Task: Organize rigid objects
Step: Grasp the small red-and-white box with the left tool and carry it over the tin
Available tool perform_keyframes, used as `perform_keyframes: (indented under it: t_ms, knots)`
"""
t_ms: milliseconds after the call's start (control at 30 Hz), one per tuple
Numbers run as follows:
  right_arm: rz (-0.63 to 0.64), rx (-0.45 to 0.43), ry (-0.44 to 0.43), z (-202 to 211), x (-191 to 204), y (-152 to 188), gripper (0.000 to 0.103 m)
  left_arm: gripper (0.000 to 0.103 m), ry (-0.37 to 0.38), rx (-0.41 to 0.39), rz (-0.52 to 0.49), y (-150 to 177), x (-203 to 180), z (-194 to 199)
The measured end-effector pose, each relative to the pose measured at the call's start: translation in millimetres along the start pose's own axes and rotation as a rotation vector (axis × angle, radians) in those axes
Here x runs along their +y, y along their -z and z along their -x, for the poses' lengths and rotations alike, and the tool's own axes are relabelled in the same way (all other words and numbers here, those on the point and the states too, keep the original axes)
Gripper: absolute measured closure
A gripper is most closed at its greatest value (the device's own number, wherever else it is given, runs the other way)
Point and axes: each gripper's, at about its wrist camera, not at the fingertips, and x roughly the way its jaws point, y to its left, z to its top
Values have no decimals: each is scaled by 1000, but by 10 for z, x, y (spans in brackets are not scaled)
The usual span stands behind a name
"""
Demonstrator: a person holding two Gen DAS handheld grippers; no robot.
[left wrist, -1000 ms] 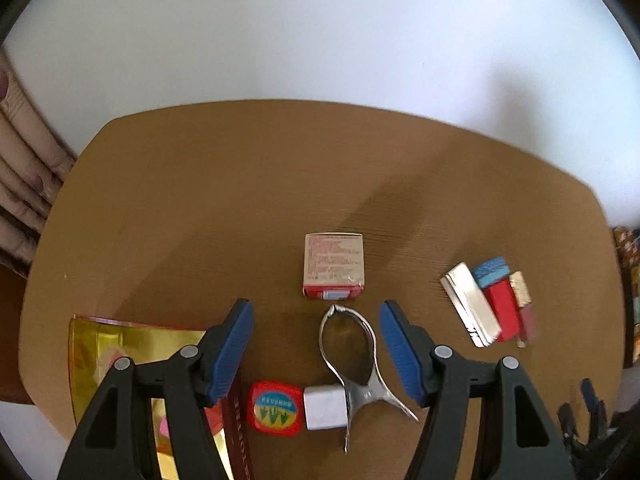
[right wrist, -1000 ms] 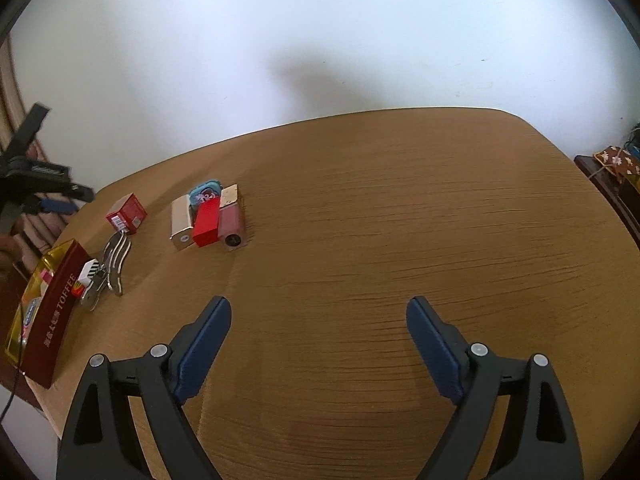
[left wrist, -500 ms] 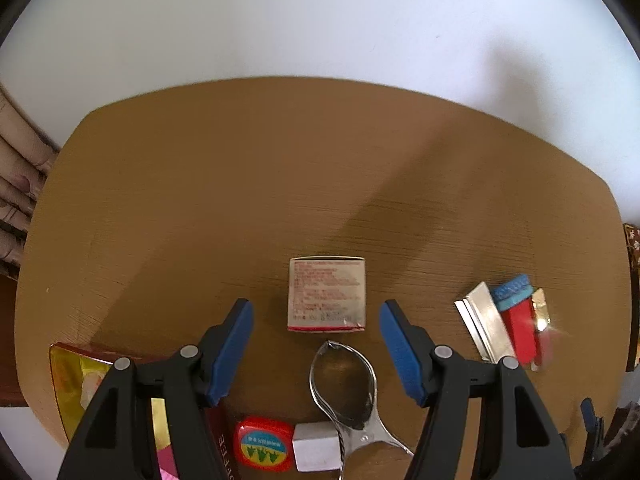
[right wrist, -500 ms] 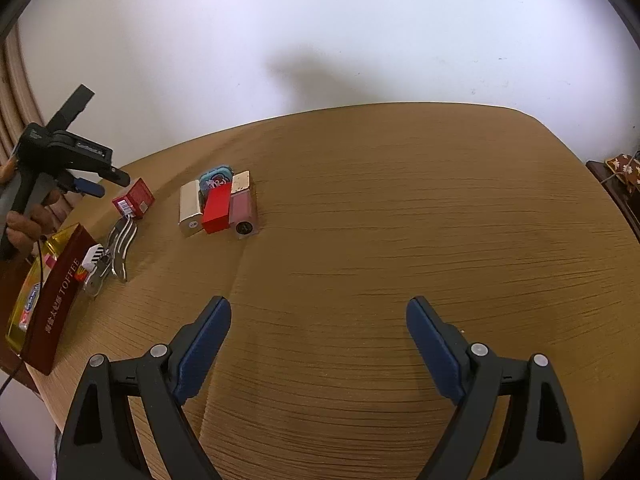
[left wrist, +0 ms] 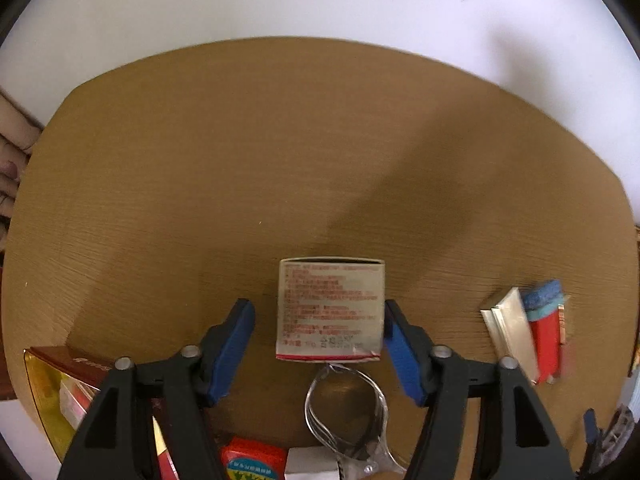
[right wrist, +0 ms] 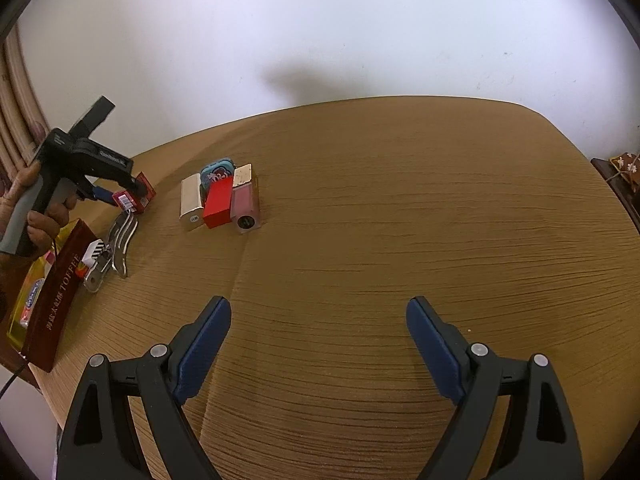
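Wooden table (right wrist: 400,216): its near edge is cut off in both views. Toffee box (right wrist: 54,300), at the table's near left corner: lying open, part hidden behind the left finger in the left wrist view; inside are packets, one red and white, too cramped to identify. Left gripper (left wrist: 318,320): spread, its blue pads either side of the small red-and-white carton (left wrist: 330,308), the right pad touching or just beside the carton's edge, the left pad apart from it. Right gripper (right wrist: 318,340): spread wide over bare wood, holding nothing. Metal clip (left wrist: 346,412), just near of the carton: its lower end cut off. Cluster of small blocks (right wrist: 220,200), right of the carton: blurred in the left view.
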Motion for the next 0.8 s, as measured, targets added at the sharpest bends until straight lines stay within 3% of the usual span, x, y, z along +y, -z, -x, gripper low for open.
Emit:
perform_keyframes:
  t_ms: [167,367,600,800]
  knots:
    - [0,3,4,-8,-3,-4,15,59,-20,-82,5,75,-39,54]
    - [7,6,10,-38,-2,-15,15,59,-53,-234,-13,223,-162,508]
    - [15,1,13,-34,18,-8,15,59,-148,-419,-63,659,-472,1022]
    - [26,-4,6,-52,42,-18,14,59,-192,-492,-92,968,-628,1230]
